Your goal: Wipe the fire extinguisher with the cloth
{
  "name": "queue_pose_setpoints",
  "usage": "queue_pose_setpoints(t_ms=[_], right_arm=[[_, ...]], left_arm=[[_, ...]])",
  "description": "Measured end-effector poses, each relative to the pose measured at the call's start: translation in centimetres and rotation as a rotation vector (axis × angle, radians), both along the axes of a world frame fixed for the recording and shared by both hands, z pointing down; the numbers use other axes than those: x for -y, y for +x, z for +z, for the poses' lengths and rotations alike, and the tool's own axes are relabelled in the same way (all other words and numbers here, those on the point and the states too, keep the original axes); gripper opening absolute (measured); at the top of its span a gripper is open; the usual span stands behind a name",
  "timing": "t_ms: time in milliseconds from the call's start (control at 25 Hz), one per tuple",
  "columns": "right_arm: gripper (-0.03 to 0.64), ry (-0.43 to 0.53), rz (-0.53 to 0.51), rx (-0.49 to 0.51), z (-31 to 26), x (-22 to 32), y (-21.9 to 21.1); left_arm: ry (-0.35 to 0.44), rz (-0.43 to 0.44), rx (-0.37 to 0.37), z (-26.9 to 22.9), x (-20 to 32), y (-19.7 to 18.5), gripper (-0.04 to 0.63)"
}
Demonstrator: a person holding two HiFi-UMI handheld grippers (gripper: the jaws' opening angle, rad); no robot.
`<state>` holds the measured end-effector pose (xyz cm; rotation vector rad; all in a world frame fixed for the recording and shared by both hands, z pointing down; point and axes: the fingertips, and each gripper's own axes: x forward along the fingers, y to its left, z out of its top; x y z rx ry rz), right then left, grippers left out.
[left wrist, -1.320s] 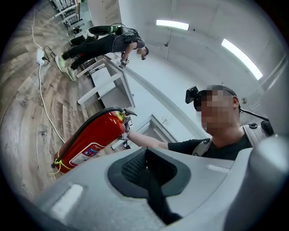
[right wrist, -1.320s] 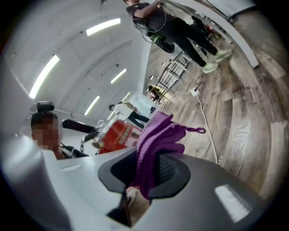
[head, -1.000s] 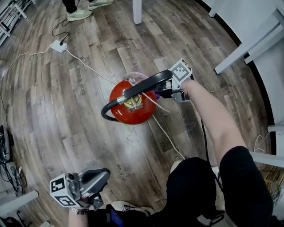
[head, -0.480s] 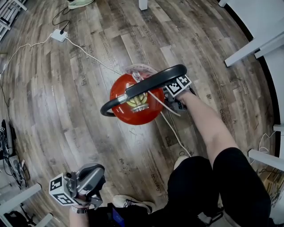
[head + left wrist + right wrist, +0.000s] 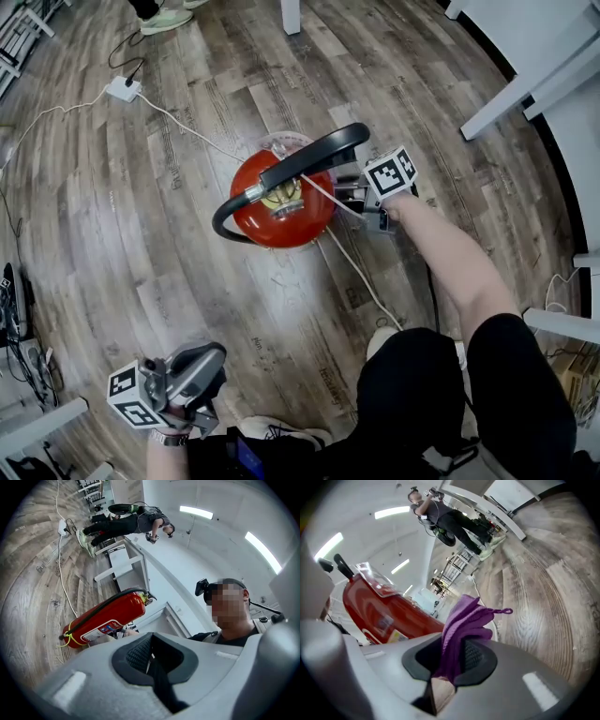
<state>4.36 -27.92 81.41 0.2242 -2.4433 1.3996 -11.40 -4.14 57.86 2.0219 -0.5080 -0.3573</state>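
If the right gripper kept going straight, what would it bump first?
Probably the fire extinguisher, touched by the purple cloth in the right gripper; depth is unclear, so it might slide past.

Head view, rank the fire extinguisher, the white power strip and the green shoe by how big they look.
1. fire extinguisher
2. green shoe
3. white power strip, only a little smaller than the shoe

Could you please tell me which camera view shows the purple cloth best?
The right gripper view: the cloth sits mid-picture, pinched between the right gripper's jaws beside the fire extinguisher. The head view and the left gripper view show the fire extinguisher, but I cannot make out the cloth in either.
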Motion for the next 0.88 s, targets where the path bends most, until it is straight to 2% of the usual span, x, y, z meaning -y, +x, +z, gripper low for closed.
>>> queue_pose_setpoints(t_ms=[200, 320, 400, 600, 680, 880], right_arm=[[0.068, 0.118, 0.027, 0.114, -8.1, 0.1, 0.3], [0.069, 0.2, 0.06, 0.141, -12.6, -0.3, 0.7], [0.069, 0.28, 0.063, 0.113, -14.7, -0.9, 1.0], [0.069, 0.492, 0.006, -0.046, -16.6, -3.1, 2.1], [0.069, 0.513, 0.001, -0.093, -16.8, -4.0, 2.7], [0.069, 0.456, 0.027, -0.14, -16.5, -7.3, 4.4]], left_arm=[[0.026, 0.018, -0.014, -0.8, -1.0, 0.0, 0.0], [0.042, 0.033, -0.021, -1.3, -1.4, 0.2, -0.002], [0.051, 0.043, -0.029, -1.8, -1.8, 0.4, 0.0], [0.073, 0.06, -0.034, -2.5, -2.9, 0.5, -0.002], [0.083, 0.059, -0.035, -2.8, -3.1, 0.4, -0.002], [0.094, 0.055, -0.041, -3.5, -3.3, 0.3, -0.001]])
